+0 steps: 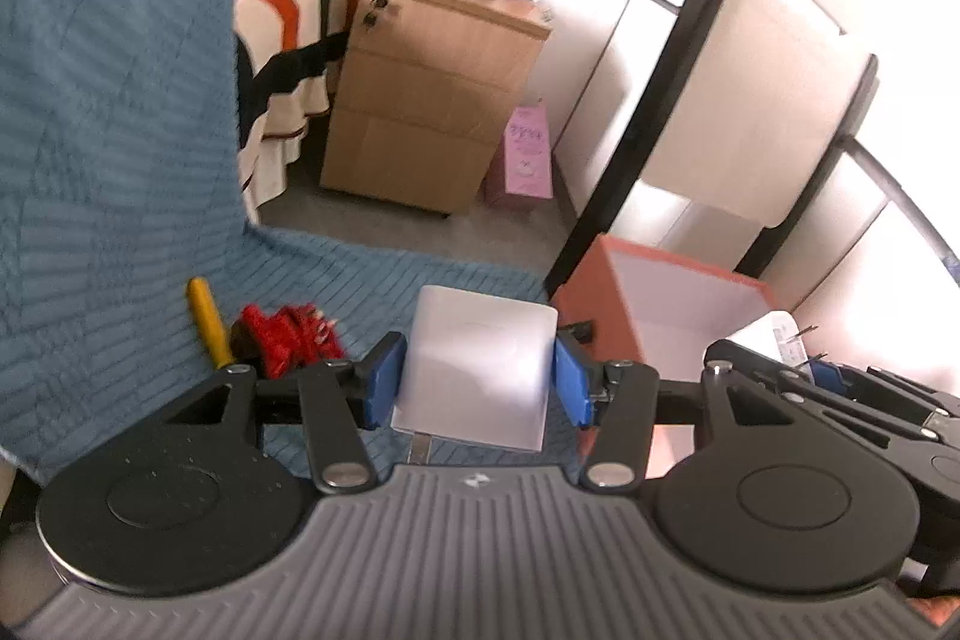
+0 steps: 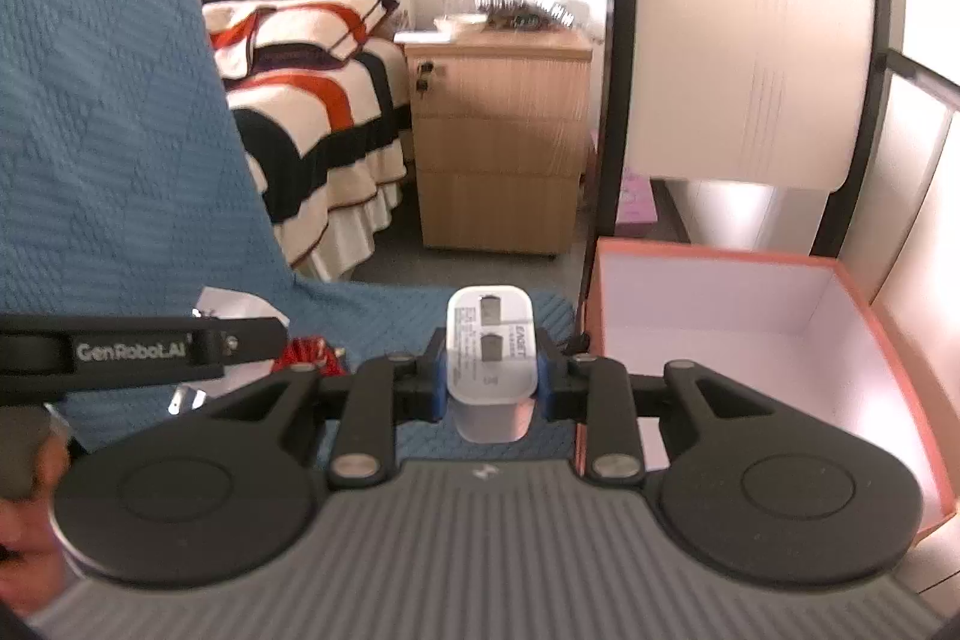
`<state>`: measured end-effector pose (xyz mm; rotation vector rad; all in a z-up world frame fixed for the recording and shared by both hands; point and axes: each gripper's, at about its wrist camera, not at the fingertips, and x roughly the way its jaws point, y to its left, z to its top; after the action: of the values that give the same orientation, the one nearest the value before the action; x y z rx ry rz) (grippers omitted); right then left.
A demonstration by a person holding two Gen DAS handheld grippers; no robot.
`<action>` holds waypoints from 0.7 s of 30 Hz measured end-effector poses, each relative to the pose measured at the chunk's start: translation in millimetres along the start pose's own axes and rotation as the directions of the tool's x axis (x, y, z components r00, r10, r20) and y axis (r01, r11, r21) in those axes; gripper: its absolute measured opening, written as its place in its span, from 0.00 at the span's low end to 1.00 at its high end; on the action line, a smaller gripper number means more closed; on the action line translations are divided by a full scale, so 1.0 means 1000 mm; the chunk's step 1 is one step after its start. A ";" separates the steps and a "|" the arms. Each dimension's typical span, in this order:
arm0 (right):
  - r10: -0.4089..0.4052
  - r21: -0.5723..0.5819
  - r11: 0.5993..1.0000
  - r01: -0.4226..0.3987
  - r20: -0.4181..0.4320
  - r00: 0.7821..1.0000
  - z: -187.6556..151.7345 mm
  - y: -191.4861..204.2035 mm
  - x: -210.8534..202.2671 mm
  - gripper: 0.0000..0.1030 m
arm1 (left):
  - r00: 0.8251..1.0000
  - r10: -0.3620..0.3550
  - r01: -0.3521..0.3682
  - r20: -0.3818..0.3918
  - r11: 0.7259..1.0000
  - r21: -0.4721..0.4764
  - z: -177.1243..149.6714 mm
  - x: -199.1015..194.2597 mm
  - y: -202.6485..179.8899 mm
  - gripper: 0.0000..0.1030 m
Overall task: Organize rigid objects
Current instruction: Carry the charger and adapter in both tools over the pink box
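My left gripper (image 1: 477,379) is shut on a white plug adapter (image 1: 477,370), held above the blue quilted seat (image 1: 120,220). My right gripper (image 2: 492,379) is shut on a second white charger (image 2: 492,352), its prong face up, beside the open orange box (image 2: 870,316). The orange box (image 1: 600,292) also shows right of the left gripper. The right gripper (image 1: 840,388) appears at the right edge of the left wrist view, and the left gripper's arm (image 2: 138,349) at the left of the right wrist view. A yellow stick (image 1: 207,319) and a red object (image 1: 282,337) lie on the seat.
A wooden bedside cabinet (image 2: 498,148) and a striped bed (image 2: 312,100) stand behind. A white panel with a black frame (image 2: 738,58) rises behind the box. A pink carton (image 1: 528,154) stands on the floor.
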<state>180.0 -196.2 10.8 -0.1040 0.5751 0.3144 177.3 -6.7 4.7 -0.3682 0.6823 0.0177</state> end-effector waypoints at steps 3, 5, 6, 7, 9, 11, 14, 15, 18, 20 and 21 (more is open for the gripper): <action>-0.005 0.015 1.000 0.005 0.026 1.000 0.010 -0.011 -0.009 0.29 | 1.000 -0.019 0.019 0.017 1.000 0.014 0.010 -0.005 -0.016 0.57; -0.013 0.019 1.000 0.013 0.045 0.999 0.015 -0.019 -0.015 0.29 | 0.999 -0.032 0.032 0.027 0.999 0.021 0.016 -0.007 -0.027 0.57; -0.019 0.023 1.000 0.018 0.053 0.998 0.018 -0.023 -0.019 0.29 | 0.999 -0.040 0.040 0.029 0.999 0.022 0.020 -0.007 -0.033 0.57; -0.024 0.028 0.999 0.023 0.062 0.998 0.020 -0.028 -0.022 0.29 | 0.998 -0.049 0.048 0.032 0.999 0.025 0.023 -0.007 -0.039 0.57; -0.037 0.038 0.999 0.034 0.077 0.996 0.025 -0.037 -0.028 0.29 | 0.997 -0.063 0.062 0.038 0.997 0.037 0.028 -0.008 -0.052 0.57; -0.051 0.046 0.998 0.047 0.093 0.994 0.029 -0.048 -0.033 0.29 | 0.996 -0.076 0.074 0.045 0.996 0.054 0.033 -0.006 -0.065 0.57; -0.077 0.064 0.995 0.071 0.102 0.992 0.031 -0.064 -0.036 0.29 | 0.994 -0.097 0.093 0.046 0.993 0.078 0.038 -0.002 -0.087 0.57; -0.085 0.073 0.994 0.077 0.105 0.991 0.032 -0.071 -0.038 0.29 | 0.994 -0.102 0.098 0.046 0.991 0.086 0.039 0.001 -0.094 0.57; -0.104 0.096 0.991 0.093 0.116 0.988 0.030 -0.088 -0.042 0.29 | 0.993 -0.113 0.108 0.039 0.988 0.113 0.040 0.009 -0.117 0.57; -0.118 0.110 0.988 0.105 0.115 0.986 0.026 -0.101 -0.042 0.29 | 0.993 -0.116 0.111 0.031 0.986 0.123 0.038 0.017 -0.131 0.57; -0.125 0.120 0.986 0.112 0.107 0.986 0.023 -0.108 -0.040 0.29 | 0.993 -0.116 0.112 0.025 0.986 0.126 0.036 0.021 -0.138 0.57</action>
<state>194.7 -304.8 53.6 -0.0104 0.4700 0.1700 235.0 -125.3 62.4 -0.2860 0.6265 -0.1275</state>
